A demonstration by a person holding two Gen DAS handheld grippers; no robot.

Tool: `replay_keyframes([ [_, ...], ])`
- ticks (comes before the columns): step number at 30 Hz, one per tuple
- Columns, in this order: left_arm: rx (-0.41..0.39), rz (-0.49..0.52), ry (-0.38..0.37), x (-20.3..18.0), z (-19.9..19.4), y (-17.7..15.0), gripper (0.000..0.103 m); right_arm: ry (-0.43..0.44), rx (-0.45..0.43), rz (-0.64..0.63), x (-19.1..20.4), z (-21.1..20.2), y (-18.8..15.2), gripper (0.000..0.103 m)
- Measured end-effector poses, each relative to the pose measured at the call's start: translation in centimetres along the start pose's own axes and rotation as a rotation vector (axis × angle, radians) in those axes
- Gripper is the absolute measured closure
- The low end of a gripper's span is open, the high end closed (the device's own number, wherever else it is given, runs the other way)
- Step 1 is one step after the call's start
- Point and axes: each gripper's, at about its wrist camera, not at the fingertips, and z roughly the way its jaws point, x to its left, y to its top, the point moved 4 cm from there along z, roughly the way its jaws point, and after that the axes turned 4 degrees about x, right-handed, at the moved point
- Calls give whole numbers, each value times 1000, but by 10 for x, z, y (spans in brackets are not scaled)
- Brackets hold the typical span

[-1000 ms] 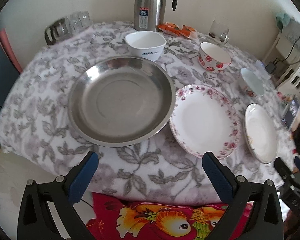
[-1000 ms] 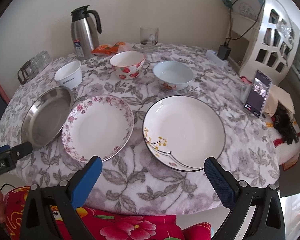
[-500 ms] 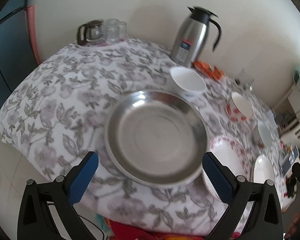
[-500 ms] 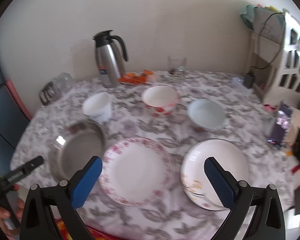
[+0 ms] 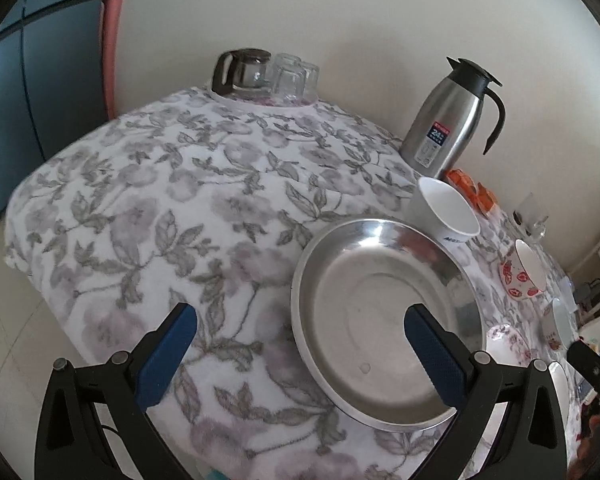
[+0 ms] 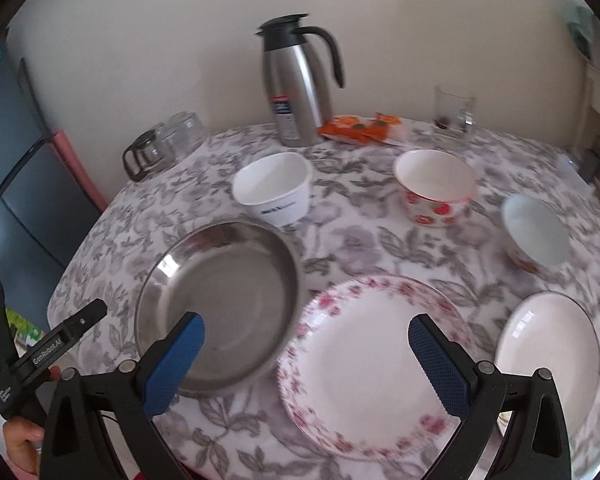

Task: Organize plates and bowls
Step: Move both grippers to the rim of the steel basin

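A wide steel dish [image 5: 384, 320] [image 6: 220, 304] lies on the flowered tablecloth [image 5: 160, 200]. My left gripper [image 5: 300, 344] hovers open over the dish's left rim, nothing between its fingers. To the dish's right sits a pink-flowered plate [image 6: 376, 364], and my right gripper [image 6: 306, 356] hangs open over that plate's left edge. A black-rimmed white plate [image 6: 548, 356] lies at the far right. Behind stand a white square bowl [image 6: 274, 188] [image 5: 446, 210], a strawberry bowl [image 6: 436, 184] [image 5: 524, 276] and a pale blue bowl [image 6: 536, 234].
A steel thermos jug [image 6: 296, 84] [image 5: 448, 120], orange snack packets [image 6: 360, 128] and a drinking glass [image 6: 454, 110] stand along the back by the wall. A glass pot with upturned glasses [image 5: 264, 76] sits at the back left. The table edge drops off at the front and left.
Both views have swung left and closer to the table. The steel dish now sits under the left gripper's right finger, and the right gripper has come down over the pink-flowered plate.
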Motion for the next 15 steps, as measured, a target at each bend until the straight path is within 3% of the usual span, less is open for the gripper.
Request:
replay_keyframes([
  [6, 46, -17, -10, 7, 18, 2, 0, 8, 29, -25, 16, 35, 10, 1],
  [8, 65, -24, 1, 10, 26, 3, 0, 18, 41, -30, 17, 47, 12, 11],
  [15, 143, -76, -22, 19, 55, 0, 1, 51, 129, -26, 12, 90, 16, 29],
])
